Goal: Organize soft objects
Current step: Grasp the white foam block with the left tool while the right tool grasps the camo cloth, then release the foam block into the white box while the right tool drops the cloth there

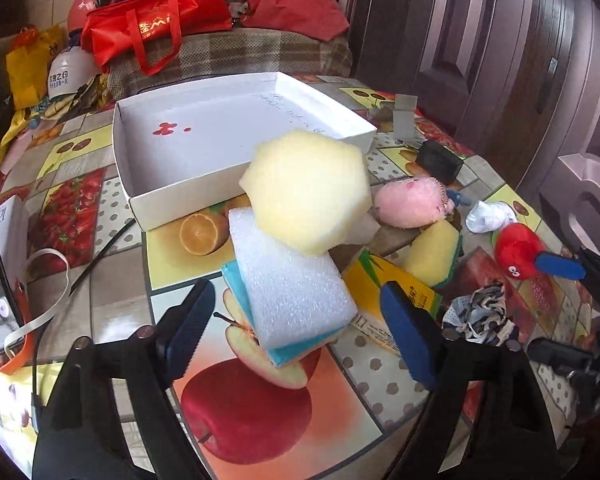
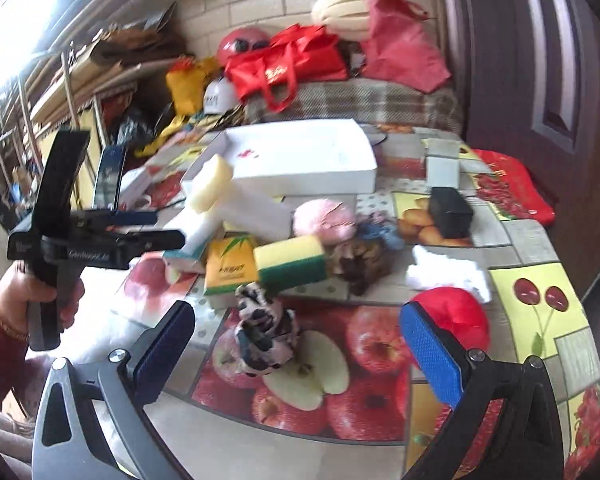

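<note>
My left gripper (image 1: pixel 300 324) is open, its blue pads either side of a white foam block (image 1: pixel 296 292) that rests on a teal box. A pale yellow sponge (image 1: pixel 308 192) lies on the foam's far end. Behind stands an open white box (image 1: pixel 148 200). A pink plush (image 1: pixel 410 202), a yellow-green sponge (image 1: pixel 436 256) and a red plush (image 1: pixel 518 250) lie to the right. My right gripper (image 2: pixel 298 344) is open around a black-and-white patterned cloth (image 2: pixel 264 336); the red plush (image 2: pixel 456 316) sits beside its right finger. The white box (image 2: pixel 312 178) stands further back.
A yellow tissue pack (image 2: pixel 230 268), a black box (image 2: pixel 450 208), white socks (image 2: pixel 448 272) and a dark furry item (image 2: pixel 356 264) lie on the fruit-print table. Red bags (image 2: pixel 292 64) and clutter sit on the plaid sofa behind. A dark door (image 2: pixel 540 60) stands at right.
</note>
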Motion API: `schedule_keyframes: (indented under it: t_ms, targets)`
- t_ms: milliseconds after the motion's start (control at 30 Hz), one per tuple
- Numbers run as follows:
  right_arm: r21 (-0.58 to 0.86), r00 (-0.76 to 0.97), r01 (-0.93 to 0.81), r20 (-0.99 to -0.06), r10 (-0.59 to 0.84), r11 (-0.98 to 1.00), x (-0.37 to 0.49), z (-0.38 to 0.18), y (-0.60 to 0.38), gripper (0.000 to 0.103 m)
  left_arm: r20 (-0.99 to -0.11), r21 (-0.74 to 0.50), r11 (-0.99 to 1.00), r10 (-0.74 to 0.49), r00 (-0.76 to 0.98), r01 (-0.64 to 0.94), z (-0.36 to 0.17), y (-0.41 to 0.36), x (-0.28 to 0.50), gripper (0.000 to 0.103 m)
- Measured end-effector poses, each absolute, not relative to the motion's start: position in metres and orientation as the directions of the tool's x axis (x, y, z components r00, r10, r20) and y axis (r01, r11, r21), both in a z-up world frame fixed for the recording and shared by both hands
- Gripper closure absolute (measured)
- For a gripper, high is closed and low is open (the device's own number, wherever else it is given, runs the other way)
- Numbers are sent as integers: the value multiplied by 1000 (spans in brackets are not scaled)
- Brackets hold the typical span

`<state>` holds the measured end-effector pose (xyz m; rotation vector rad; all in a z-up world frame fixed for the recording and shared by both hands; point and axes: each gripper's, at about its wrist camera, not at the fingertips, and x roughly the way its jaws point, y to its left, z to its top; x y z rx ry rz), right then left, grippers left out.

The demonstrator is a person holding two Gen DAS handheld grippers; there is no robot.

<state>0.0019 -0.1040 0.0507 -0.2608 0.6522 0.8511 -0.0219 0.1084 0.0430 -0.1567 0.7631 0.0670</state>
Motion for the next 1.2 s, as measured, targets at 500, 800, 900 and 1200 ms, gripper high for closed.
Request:
schedule_keyframes:
  t_ms: [500, 800, 900, 1200]
  targets:
    - [50, 404, -798, -696, 594, 601, 10, 25, -81, 72, -653, -95, 991, 12, 758, -98, 36, 109, -26, 51]
    - [94, 615, -677, -472, 631, 730, 19, 62, -127, 72, -454, -104, 954, 206, 867, -281, 65, 145, -60, 51]
    - [109, 662, -641, -424, 618, 760, 24, 69, -139, 72, -442, -100, 938, 256, 860, -331, 64, 155, -63, 51]
    - [128, 663, -640, -406, 629, 757, 25, 70, -140, 72, -441, -69, 928, 300, 846, -365, 60, 152, -64, 51]
